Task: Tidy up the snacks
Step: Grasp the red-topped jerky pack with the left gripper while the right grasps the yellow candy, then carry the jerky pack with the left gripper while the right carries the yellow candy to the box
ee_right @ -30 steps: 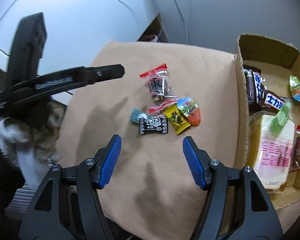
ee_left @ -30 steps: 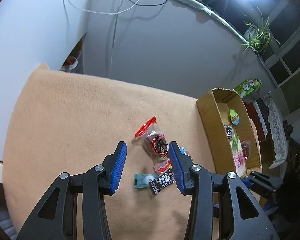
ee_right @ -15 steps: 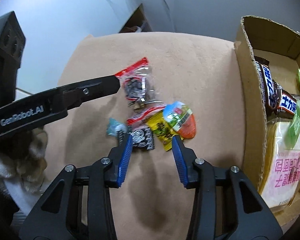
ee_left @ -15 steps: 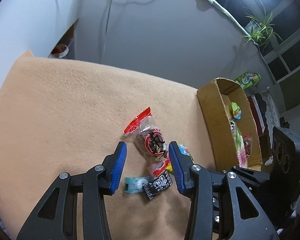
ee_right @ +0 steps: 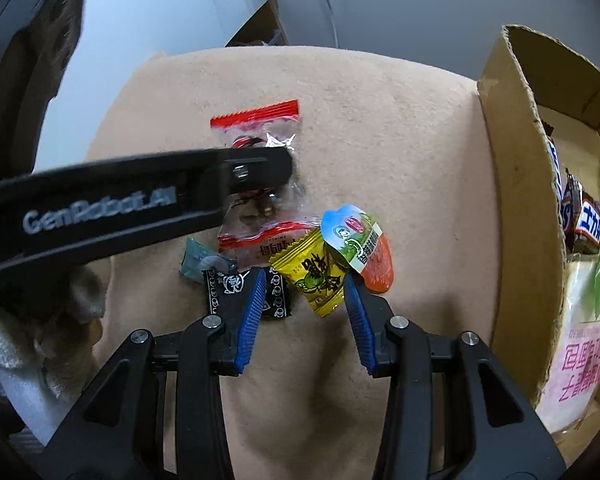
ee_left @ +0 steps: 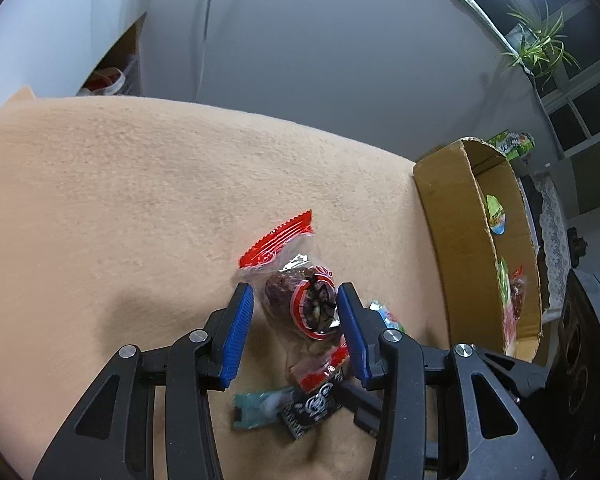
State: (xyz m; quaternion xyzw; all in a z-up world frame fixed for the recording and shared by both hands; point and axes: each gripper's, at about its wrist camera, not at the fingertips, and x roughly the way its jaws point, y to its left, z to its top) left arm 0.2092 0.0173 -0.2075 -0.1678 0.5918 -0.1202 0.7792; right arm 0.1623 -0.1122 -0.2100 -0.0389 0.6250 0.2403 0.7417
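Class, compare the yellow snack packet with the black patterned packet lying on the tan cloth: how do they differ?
The yellow snack packet is bright, with a lime picture; the black patterned packet is dark with white motifs. The yellow one sits in plain view; the black one is partly hidden behind a blue pad. Both lie flat on the tan cloth.

A home: potted plant (ee_left: 540, 46) by window, blanket-covered table (ee_left: 140, 184).

Both grippers: black plastic frames, triangular cut-outs, silver screws, ribbed blue pads. Left gripper (ee_left: 296, 330) bears white "GenRobot.AI" lettering. Right gripper (ee_right: 305, 312) matches. White knit sleeve (ee_right: 4, 352) at wrist.
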